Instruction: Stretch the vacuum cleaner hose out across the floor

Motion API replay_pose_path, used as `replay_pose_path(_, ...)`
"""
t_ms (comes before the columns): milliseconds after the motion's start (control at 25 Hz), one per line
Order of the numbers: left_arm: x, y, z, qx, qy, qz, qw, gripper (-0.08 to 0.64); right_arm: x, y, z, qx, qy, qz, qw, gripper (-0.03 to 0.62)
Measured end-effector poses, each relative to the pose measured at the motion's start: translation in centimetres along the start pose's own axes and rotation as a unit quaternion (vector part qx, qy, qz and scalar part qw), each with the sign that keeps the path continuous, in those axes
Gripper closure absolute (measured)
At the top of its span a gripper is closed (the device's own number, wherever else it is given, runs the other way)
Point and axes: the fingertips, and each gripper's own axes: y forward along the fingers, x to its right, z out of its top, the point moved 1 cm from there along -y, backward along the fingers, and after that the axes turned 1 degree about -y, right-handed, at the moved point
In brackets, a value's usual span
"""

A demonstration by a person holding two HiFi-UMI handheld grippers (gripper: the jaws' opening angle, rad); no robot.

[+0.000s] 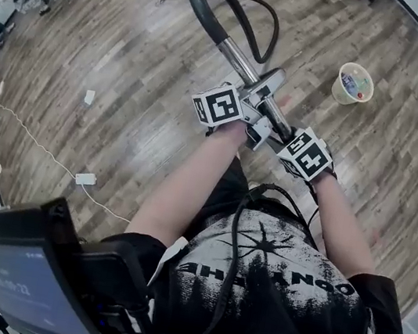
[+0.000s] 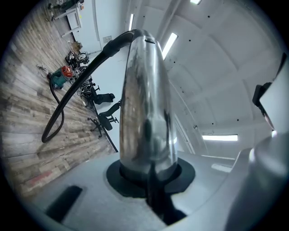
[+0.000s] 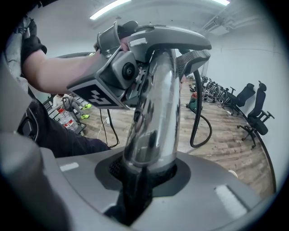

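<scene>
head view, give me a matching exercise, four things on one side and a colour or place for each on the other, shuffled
Things:
1. metal tube
2. hose
3. cup
4. power adapter

Descriptions:
A. white, on the floor at the left of the picture, on a thin cable
B. cream, standing on the floor at the right of the picture
C. shiny, clamped in the left gripper and the right gripper
D. black, looping away toward the top of the picture

Pairs: 1-C, 2-D, 3-B, 4-A
</scene>
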Motion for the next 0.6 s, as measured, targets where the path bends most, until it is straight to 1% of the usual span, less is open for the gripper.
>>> replay_pose_path(160, 0.2, -0.8, -0.6, 0.007, 0.002, 0.0, 1.0, 0.511, -0.8, 0.1, -0.5, 0.0, -0.007, 0.002, 1.0, 0.48)
replay_pose_path(280, 0.2, -1.5, -1.3, 0.009, -0.005, 0.002, 0.9999, 0.512, -1.7, 0.0, -1.2, -0.008, -0.006, 0.004, 1.0, 0.48)
replay_pose_path(440, 0.8, -1.4, -1.7, 0.007, -0.003, -0.003, 1.0, 0.512, -1.8, -0.4, -1.5, -0.008, -0.006, -0.003, 1.0, 0.48)
replay_pose_path(600, 1.2, -1.3, -2.9, 0.004, -0.004, -0.001, 1.0, 0.512, -2.3, -0.9, -2.5, -0.006, -0.003, -0.003, 1.0, 0.48)
